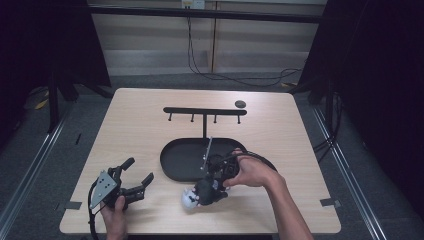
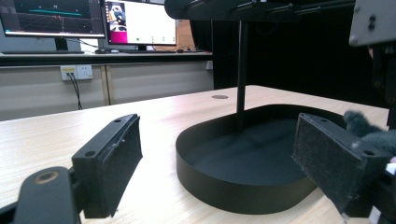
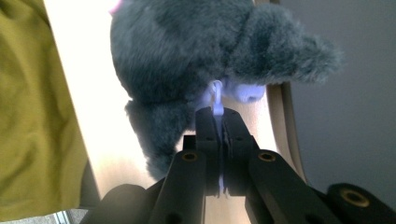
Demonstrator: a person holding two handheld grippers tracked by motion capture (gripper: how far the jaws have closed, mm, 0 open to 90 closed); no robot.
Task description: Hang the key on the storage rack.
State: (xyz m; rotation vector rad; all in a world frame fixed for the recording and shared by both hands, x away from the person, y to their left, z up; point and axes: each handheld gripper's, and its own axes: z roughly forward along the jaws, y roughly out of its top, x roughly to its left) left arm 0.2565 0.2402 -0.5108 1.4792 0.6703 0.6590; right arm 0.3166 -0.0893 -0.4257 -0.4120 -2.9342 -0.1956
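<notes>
Your right gripper (image 3: 218,116) is clenched on the small white loop (image 3: 216,95) that sticks out of the grey plush toy (image 3: 205,56); in the right gripper view the two jaws are pressed together with the loop pinched between their tips, and the furry body hangs just beyond them. From the high view, the toy (image 1: 192,198) sits at the near edge of the table (image 1: 140,120), just in front of the black oval tray (image 1: 175,160) and touching or barely above the wood; I cannot tell which.

Your left gripper (image 1: 135,177) rests well apart to the left, jaws released and spread wide, with nothing between the pads (image 2: 119,158). In the left gripper view a tuft of the toy's grey fur (image 2: 364,128) shows just past its right-hand jaw.

The relation to mind is the one between the loop and the hook rack (image 1: 204,111). The rack's bar runs left to right behind the tray, its pegs hanging below it, and it lies straight ahead of and above your right gripper. The right hand (image 1: 252,172) is plainly the nearer one and already has the loop, so my judgement is that the hanging move belongs to it: lift the toy over the tray and keep the loop's opening turned to face a peg.
</notes>
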